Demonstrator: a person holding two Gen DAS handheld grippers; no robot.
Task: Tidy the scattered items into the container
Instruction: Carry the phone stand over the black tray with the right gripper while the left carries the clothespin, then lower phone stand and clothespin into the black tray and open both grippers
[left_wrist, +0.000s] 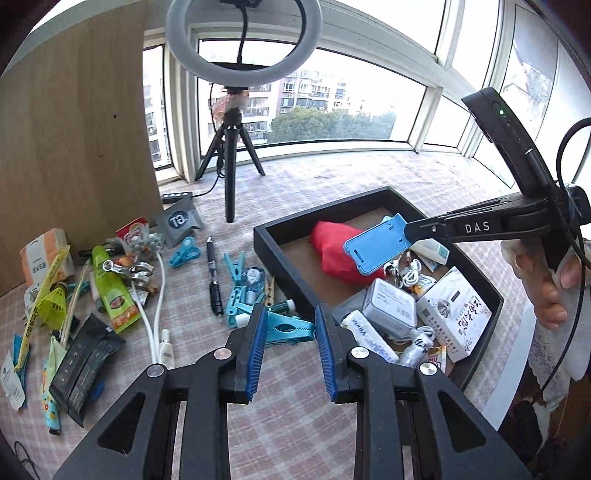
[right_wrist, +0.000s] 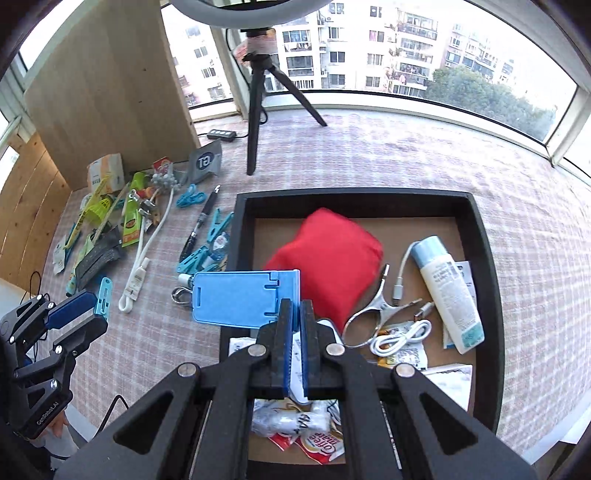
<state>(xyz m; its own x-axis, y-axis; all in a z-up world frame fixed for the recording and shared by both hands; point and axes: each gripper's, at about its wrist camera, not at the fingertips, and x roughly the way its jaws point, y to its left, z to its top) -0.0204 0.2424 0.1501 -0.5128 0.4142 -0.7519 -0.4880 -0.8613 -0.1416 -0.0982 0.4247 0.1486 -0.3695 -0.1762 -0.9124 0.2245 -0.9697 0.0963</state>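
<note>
Checked tablecloth (left_wrist: 295, 424) by a bay window. Right gripper (right_wrist: 295, 314) pinches the blue phone stand (right_wrist: 240, 299) by one edge over the black tray (right_wrist: 487, 280); thin hold, may swing and drop outside. Left gripper (left_wrist: 290, 328), jaws apart, straddles a teal clothes clip (left_wrist: 288, 328).

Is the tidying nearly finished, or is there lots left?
About halfway. The black tray already holds a red pouch, a white bottle and a white cable. The right gripper holds a blue plastic phone stand over it. The open left gripper straddles a teal clip. A black pen and packets remain outside.
</note>
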